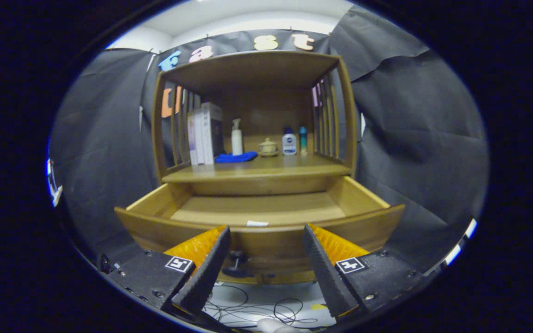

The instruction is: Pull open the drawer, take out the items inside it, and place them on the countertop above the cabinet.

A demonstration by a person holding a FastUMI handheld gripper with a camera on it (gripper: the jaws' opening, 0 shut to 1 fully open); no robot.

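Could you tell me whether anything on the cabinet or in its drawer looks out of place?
Nothing stands out. The drawer is pulled open, and the boxes, bottles and blue cloth sit tidily on the countertop. The gripper is open before the drawer front.

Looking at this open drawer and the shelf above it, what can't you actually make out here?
- Gripper view: the near strip of the drawer floor, hidden behind its own front panel.
- Small white item at the front edge: too small to identify.
- Blue thing on the countertop: shape unclear at this distance.
- Drawer knob: partly hidden by a finger of the open hand-held gripper.
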